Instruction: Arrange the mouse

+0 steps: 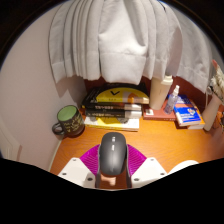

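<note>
While holding low over wooden desk [185, 150], I see gripper [113, 176] fingers clamped on grey mouse [113, 156], pink pads against both sides. Books [112, 102] stacked far; green mug [69, 120] far left.

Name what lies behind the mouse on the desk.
Behind the mouse, beyond the gripper, lie stacked books against a curtain. The mouse hides the desk beneath it.
</note>
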The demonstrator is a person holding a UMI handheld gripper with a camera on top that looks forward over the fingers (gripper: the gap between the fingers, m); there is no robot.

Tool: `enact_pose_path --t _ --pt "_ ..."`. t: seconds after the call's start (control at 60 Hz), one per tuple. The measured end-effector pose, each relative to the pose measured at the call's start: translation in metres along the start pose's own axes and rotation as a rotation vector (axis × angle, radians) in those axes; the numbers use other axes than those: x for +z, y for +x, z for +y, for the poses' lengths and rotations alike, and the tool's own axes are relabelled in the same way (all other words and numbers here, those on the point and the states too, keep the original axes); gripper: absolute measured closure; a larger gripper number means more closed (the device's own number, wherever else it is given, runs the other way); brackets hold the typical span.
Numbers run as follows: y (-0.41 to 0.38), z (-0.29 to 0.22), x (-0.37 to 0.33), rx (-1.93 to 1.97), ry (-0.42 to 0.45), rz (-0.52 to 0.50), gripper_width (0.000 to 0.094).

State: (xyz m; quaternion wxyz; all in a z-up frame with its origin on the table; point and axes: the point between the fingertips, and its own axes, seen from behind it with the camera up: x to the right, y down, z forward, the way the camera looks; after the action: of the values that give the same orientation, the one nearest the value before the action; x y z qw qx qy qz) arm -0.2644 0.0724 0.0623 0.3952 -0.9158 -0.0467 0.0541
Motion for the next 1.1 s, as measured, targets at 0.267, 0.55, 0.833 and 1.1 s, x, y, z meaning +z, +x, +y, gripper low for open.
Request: enact_pose_path --t 0.267,0.55,0.833,1.1 --pt "0.116 -0.137 -0.145 0.014 0.317 0.071 0.0572" --pt "0.258 -0.025 -0.146 0.082 0.183 0.167 0.0580" --pt "0.277 0.130 -0.087 0.112 -0.097 0.124 0.0578" --pt "0.273 0.154 -0.077 0.059 -0.107 0.105 0.0486"
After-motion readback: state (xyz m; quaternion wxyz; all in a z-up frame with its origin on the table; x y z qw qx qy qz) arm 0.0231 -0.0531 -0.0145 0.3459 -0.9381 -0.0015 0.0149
